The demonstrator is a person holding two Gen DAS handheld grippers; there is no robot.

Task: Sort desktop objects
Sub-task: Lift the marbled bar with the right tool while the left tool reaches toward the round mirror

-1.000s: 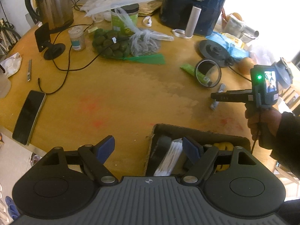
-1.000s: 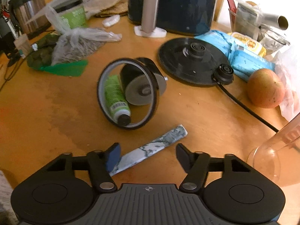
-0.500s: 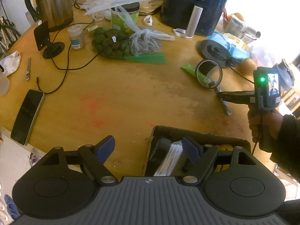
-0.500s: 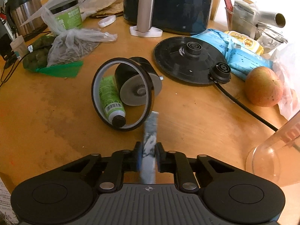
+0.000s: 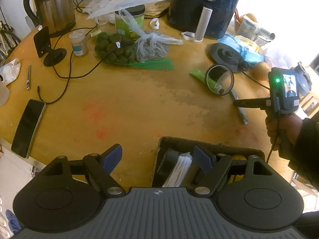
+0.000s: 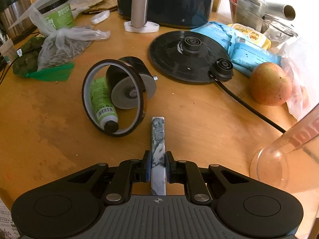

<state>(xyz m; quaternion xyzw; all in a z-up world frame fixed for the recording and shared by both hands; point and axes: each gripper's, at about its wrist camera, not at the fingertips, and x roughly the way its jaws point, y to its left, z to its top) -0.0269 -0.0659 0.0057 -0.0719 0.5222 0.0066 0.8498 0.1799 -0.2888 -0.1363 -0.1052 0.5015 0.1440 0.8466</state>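
Note:
My right gripper (image 6: 157, 166) is shut on a flat marbled grey-and-white bar (image 6: 158, 139), which points forward between the fingers, just above the wooden table. In the left wrist view the same bar (image 5: 242, 113) hangs from the right gripper (image 5: 238, 102) at the right. My left gripper (image 5: 157, 157) is open and empty, over the near edge of a cardboard box (image 5: 209, 144) that holds white sticks and dark items. A round mirror (image 6: 114, 97) leans over a green tube (image 6: 101, 101) just beyond the bar.
A black kettle base (image 6: 185, 56) with cord, an apple (image 6: 270, 83) and a clear glass (image 6: 279, 157) lie right. A dark air fryer (image 5: 205, 6), kettle (image 5: 53, 6), bags of greens (image 5: 123, 49), a phone (image 5: 28, 127) and cable (image 5: 65, 73) crowd the table.
The right gripper closed on the marbled bar, which turned from lying slantwise on the table to pointing straight ahead, then lifted slightly. The left gripper stayed open over the box.

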